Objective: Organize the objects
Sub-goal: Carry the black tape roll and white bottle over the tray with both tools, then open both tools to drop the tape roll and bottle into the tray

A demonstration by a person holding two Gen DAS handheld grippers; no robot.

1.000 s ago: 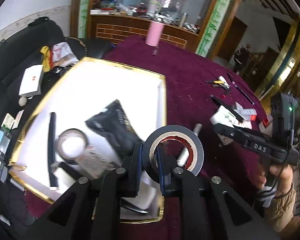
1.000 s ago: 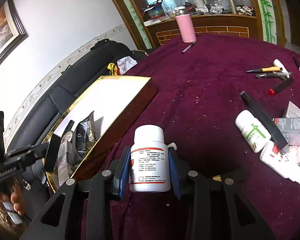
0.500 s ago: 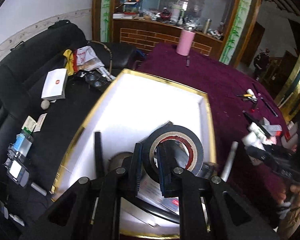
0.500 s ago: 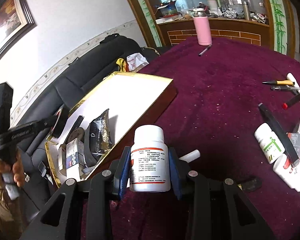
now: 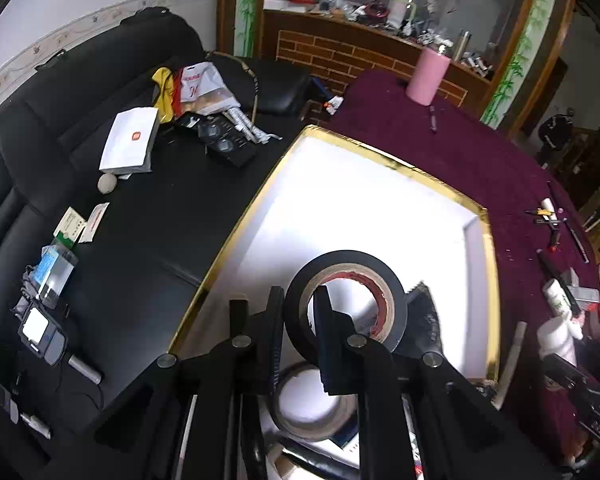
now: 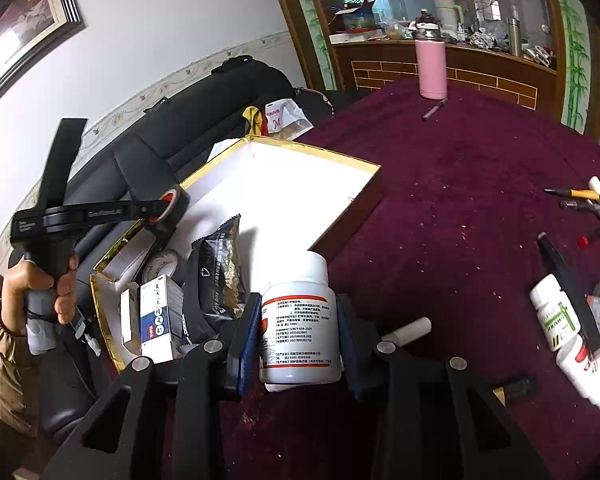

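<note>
My left gripper (image 5: 300,332) is shut on the wall of a black tape roll (image 5: 392,300), held above the near part of the gold-rimmed, white-lined box (image 5: 380,160). Below it in the box lie a pale tape roll (image 5: 316,428) and a black snack bag (image 5: 424,320). In the right wrist view a hand (image 6: 40,284) holds the left gripper (image 6: 172,208) over the box rim (image 6: 320,156). My right gripper (image 6: 299,320) is shut on an upright white pill bottle (image 6: 296,272), just off the box's near corner, above the purple cloth.
A blue-and-white carton (image 6: 158,312) stands in the box's near end. White bottles (image 6: 556,312), a white tube (image 6: 408,330) and pens (image 6: 580,196) lie on the cloth to the right. A pink flask (image 6: 432,68) stands far back. The black sofa (image 5: 140,200) left of the box carries clutter.
My left gripper carried the black tape roll leftwards over the box. My right gripper, still gripping the pill bottle, drew closer to the box's near corner.
</note>
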